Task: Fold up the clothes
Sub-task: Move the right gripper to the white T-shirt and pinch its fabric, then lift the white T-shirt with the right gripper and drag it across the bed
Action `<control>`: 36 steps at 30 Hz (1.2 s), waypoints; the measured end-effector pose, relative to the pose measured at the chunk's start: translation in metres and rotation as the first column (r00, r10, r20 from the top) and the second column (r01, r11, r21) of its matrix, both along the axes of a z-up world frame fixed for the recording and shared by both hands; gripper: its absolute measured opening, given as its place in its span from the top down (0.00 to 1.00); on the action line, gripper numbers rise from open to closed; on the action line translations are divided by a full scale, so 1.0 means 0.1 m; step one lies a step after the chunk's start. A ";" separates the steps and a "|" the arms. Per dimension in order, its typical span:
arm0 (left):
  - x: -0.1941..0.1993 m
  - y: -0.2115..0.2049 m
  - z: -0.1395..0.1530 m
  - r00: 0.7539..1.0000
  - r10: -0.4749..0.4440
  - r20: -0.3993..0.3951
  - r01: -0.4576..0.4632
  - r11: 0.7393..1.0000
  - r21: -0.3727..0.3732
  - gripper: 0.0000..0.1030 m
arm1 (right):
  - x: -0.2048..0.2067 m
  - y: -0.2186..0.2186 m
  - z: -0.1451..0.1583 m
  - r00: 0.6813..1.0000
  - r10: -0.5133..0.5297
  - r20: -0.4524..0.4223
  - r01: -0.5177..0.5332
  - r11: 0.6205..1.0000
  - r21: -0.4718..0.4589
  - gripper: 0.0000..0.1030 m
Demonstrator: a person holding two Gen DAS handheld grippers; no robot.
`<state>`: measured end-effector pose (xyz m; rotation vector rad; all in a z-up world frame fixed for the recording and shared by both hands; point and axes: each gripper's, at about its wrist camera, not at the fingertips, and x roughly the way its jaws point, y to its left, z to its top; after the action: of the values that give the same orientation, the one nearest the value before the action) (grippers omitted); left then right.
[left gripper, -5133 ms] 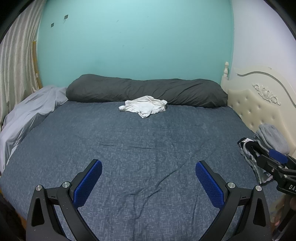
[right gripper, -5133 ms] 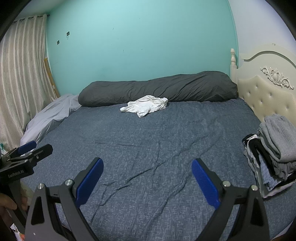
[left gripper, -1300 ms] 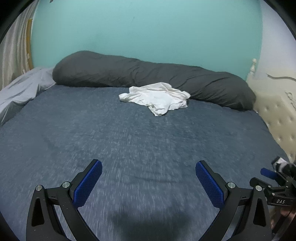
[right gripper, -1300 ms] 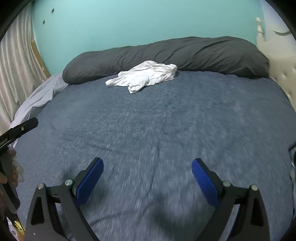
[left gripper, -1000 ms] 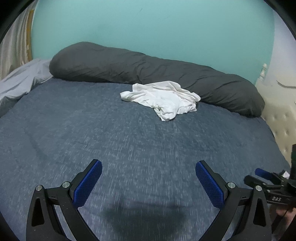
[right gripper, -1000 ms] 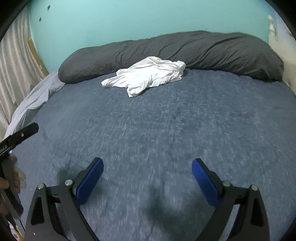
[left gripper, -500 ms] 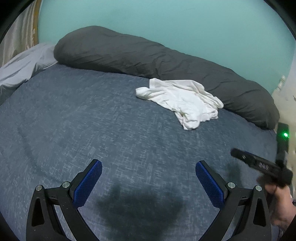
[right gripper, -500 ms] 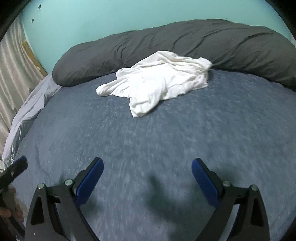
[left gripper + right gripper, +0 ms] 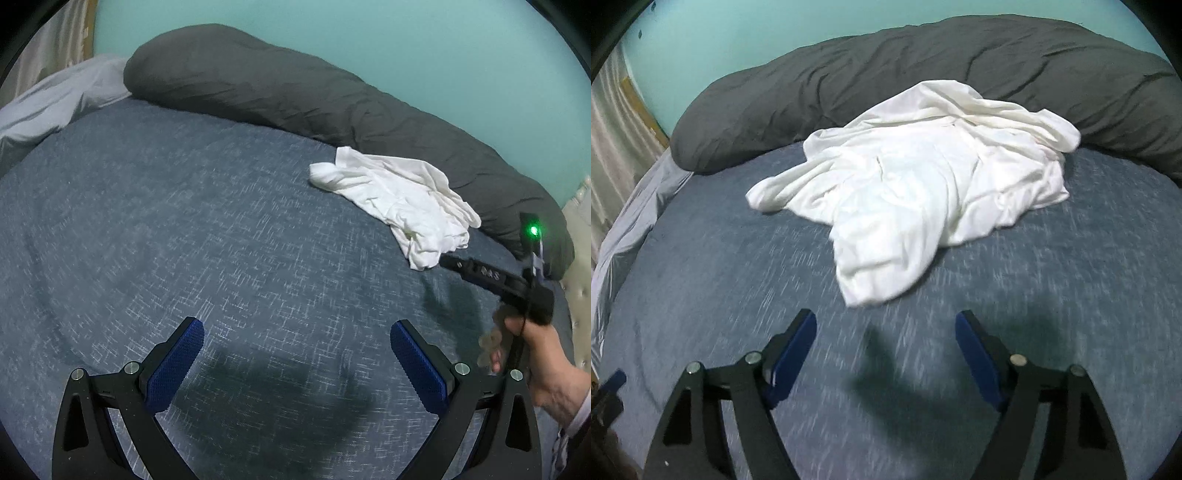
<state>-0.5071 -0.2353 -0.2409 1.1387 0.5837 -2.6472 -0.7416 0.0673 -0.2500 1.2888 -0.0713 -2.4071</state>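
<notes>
From the left wrist camera, the left gripper (image 9: 297, 354) sits low over a big bed (image 9: 155, 236) with a dark blue cover. Its two blue fingers (image 9: 173, 365) are spread wide apart, and nothing is between them. A dark shadow lies on the cover just past them. Far ahead and to the right lies a white shirt (image 9: 397, 201), all crumpled in a heap. It rests on the blue cover, right up against a long dark grey pillow (image 9: 295, 96) that runs along the green wall (image 9: 369, 37). A light grey sheet (image 9: 48, 107) is bunched up at the far left. On the right side, a hand (image 9: 535, 362) holds the handle of the right gripper (image 9: 448, 262). Its black tip is touching the near corner of the shirt, or very close to it. A small green light (image 9: 533, 231) glows on top of that tool.

From the right wrist camera, the white shirt (image 9: 923, 181) looks much bigger and closer. It lies in a messy pile in the middle, with its back edge against the grey pillow (image 9: 923, 70). The right gripper (image 9: 886, 345) is just in front of the shirt's nearest corner, not touching it. Its blue fingers (image 9: 792, 354) are open, about middle wide, with only the blue bed (image 9: 701, 280) cover between them. The picture is a bit blurry near the bottom.
</notes>
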 end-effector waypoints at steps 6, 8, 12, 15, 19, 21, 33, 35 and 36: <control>0.14 -0.07 -0.08 1.000 0.006 -0.007 -0.006 1.000 0.018 0.00 | -0.25 -0.22 -0.15 1.000 0.014 0.007 -0.014 1.000 0.008 0.30; 0.22 -0.07 -0.09 1.000 0.001 -0.009 -0.001 1.000 0.015 0.00 | -0.29 -0.29 -0.18 1.000 0.015 -0.002 -0.015 1.000 0.026 0.40; 0.43 -0.04 -0.11 1.000 -0.009 -0.004 0.009 1.000 -0.011 0.00 | -0.28 -0.32 -0.22 1.000 0.009 -0.019 -0.007 0.996 0.093 0.81; 0.55 -0.01 -0.14 1.000 -0.014 0.005 0.014 1.000 -0.001 0.00 | -0.14 -0.22 -0.08 0.997 0.001 -0.080 0.005 0.997 0.081 0.91; 0.75 0.01 -0.11 1.000 0.000 0.004 0.000 1.000 -0.008 0.00 | 0.12 -0.02 0.19 0.991 -0.001 -0.130 0.004 1.000 0.025 0.93; 0.86 0.04 -0.08 1.000 0.007 0.002 -0.007 1.000 0.003 0.00 | 0.24 0.06 0.34 0.988 -0.004 -0.152 0.004 1.000 -0.005 0.93; 1.87 0.38 0.23 0.995 0.016 -0.098 -0.016 1.000 0.000 0.00 | 1.45 0.46 1.49 0.951 -0.010 -0.309 -0.054 0.979 -0.197 0.94; 2.03 0.46 0.25 0.993 0.011 -0.115 -0.011 1.000 -0.002 0.00 | 1.70 0.53 1.66 0.940 -0.003 -0.340 -0.073 0.975 -0.209 0.94; 2.12 0.49 0.25 0.992 0.008 -0.124 -0.008 1.000 0.000 0.00 | 1.82 0.57 1.72 0.938 -0.001 -0.348 -0.077 0.974 -0.212 0.94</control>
<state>-0.2954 -0.1858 -0.2156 0.9750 0.6085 -2.7257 -0.5599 0.1244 -0.0780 0.7482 -0.2063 -2.4713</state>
